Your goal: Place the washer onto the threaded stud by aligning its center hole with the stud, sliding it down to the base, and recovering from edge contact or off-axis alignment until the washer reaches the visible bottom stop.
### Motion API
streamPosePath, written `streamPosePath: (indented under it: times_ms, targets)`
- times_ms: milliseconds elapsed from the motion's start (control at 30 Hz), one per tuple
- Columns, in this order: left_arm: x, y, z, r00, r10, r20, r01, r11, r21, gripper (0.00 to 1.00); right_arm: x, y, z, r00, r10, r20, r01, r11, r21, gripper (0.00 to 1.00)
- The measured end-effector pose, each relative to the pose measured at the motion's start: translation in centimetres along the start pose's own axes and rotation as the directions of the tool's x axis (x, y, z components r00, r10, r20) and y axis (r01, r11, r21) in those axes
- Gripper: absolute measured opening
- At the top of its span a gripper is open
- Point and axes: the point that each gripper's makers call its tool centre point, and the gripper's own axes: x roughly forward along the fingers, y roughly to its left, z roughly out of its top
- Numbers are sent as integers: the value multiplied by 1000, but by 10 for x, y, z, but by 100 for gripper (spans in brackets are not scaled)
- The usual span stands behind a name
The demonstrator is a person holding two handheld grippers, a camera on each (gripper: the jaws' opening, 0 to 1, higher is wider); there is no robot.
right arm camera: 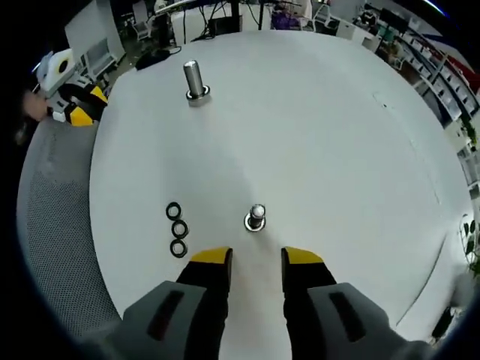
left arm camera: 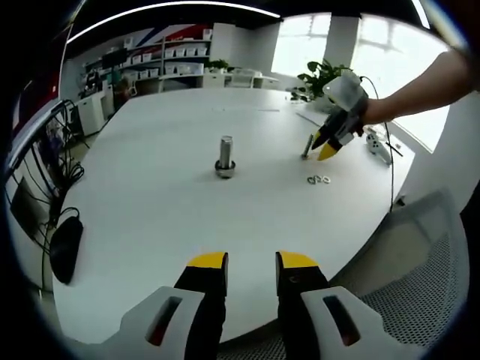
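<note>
White surface (right arm camera: pixel 315 127) spreads under both cameras. From the right gripper view come three dark washers (right arm camera: pixel 178 229) in a row beside a small threaded stud (right arm camera: pixel 256 217), which stands just ahead of the right claw (right arm camera: pixel 256 259), its jaws parted and empty (the washers lie left of its tips). Across in the left gripper view, the left claw (left arm camera: pixel 251 262) is likewise released, well short of a large bolt (left arm camera: pixel 225 157) standing mid-surface.
</note>
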Motion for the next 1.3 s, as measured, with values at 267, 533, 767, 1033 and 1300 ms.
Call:
streamPosePath:
  times_ms: [267, 533, 767, 1033, 1300]
  targets:
    - [-1, 1, 0, 1000, 2, 1, -2, 1000, -4, 23, -9, 13, -27, 1000, -15, 6, 14, 999, 50, 30]
    - [0, 0, -1, 1000, -1, -7, 1, 1000, -4, 24, -16, 27, -31, 1000, -18, 21, 16, 996, 85, 30]
    - [-1, -2, 1, 1000, -11, 3, 11, 1000, -4, 24, -20, 41, -24, 999, -24, 30, 21, 996, 91, 30]
    - [-1, -2, 2, 1000, -19, 12, 19, 1000, -11, 25, -21, 54, -16, 1000, -20, 7, 19, 993, 117, 30]
    - [-2, -2, 5, 999, -26, 31, 27, 1000, -15, 25, -15, 69, -1, 1000, -8, -17, 10, 994, 112, 30]
